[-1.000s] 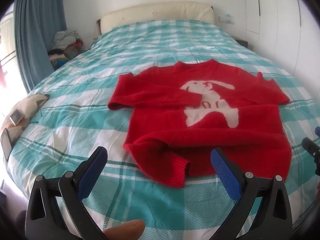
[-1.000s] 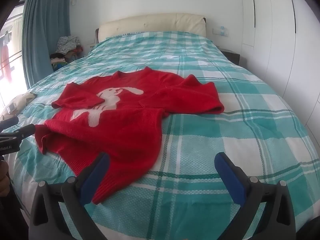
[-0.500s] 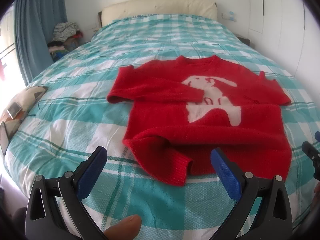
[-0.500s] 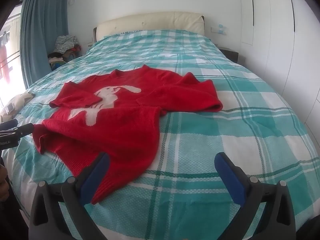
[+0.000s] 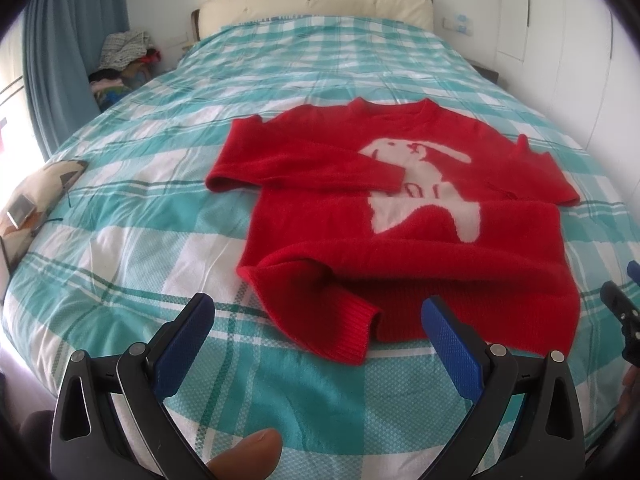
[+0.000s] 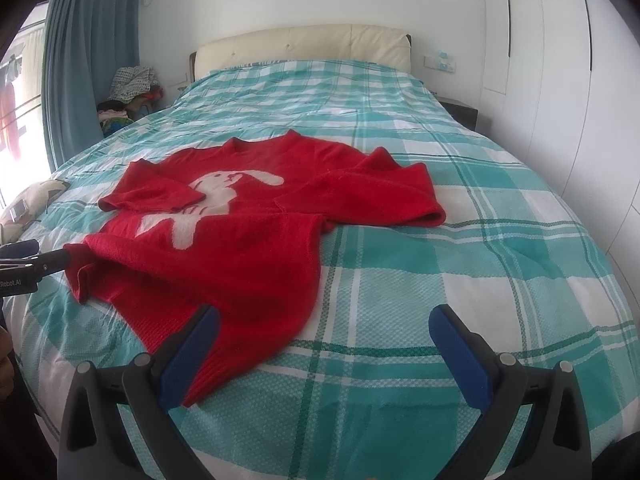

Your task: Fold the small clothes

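Red sweater [image 5: 400, 240] with white rabbit spread on the bed [image 5: 160, 208], both sleeves folded over its front, near hem corner turned up so the underside is hidden, left tool [image 5: 316, 322] released just short of the hem, right tool [image 6: 324, 330] released over hem and bedcover, the other tool cut off at each frame edge

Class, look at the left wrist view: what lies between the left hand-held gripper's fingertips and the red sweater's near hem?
Only bare teal-and-white checked bedspread separates the left hand-held gripper from the red sweater; nothing else shows there.

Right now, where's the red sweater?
The red sweater lies flat mid-bed on the teal plaid bedspread, hem nearest both open grippers, collar toward the headboard.
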`<state>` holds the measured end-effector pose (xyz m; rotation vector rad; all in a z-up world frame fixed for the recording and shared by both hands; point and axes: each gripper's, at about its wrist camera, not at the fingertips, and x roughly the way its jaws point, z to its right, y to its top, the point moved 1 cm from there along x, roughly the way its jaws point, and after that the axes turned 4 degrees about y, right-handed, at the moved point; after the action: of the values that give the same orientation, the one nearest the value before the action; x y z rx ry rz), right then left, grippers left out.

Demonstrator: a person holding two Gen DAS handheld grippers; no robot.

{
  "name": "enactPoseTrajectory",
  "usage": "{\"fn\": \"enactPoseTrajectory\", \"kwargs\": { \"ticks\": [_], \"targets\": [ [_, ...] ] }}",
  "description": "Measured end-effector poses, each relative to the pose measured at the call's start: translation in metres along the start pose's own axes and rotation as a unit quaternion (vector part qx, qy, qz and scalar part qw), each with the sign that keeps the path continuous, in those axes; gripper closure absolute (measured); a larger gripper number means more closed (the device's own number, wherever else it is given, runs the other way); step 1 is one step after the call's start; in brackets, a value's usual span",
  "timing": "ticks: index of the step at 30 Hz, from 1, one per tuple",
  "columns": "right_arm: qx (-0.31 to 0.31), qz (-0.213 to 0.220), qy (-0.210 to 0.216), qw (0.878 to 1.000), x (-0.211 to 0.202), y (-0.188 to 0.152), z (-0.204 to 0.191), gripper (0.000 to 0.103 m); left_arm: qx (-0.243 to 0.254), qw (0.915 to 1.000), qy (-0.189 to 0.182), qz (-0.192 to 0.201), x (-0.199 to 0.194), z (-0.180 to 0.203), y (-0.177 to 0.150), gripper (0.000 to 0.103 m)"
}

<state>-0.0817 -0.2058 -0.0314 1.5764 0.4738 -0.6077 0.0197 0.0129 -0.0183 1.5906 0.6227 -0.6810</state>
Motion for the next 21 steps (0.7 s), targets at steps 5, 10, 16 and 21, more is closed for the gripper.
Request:
{"fn": "enactPoseTrajectory", "kwargs": {
  "ticks": [5,10,16,21],
  "targets": [
    [0.001,-0.002,0.001,1.0,0.0017,-0.0007,0.0004,0.0,0.0,1.0,0.0,-0.003,0.0009,0.0003,-0.0002,0.0],
    [-0.001,-0.004,0.001,1.0,0.0027,-0.0015,-0.001,0.0,0.0,1.0,0.0,-0.008,0.0026,-0.0011,-0.0002,0.0],
    [-0.002,-0.006,0.002,1.0,0.0043,-0.0017,-0.0016,0.0,0.0,0.9999,0.001,-0.011,0.0042,-0.0005,-0.0005,0.0],
    [-0.004,-0.009,0.002,1.0,0.0059,-0.0017,-0.0029,0.0,0.0,0.9999,0.001,-0.015,0.0061,-0.0005,-0.0006,0.0]
  ]
}}
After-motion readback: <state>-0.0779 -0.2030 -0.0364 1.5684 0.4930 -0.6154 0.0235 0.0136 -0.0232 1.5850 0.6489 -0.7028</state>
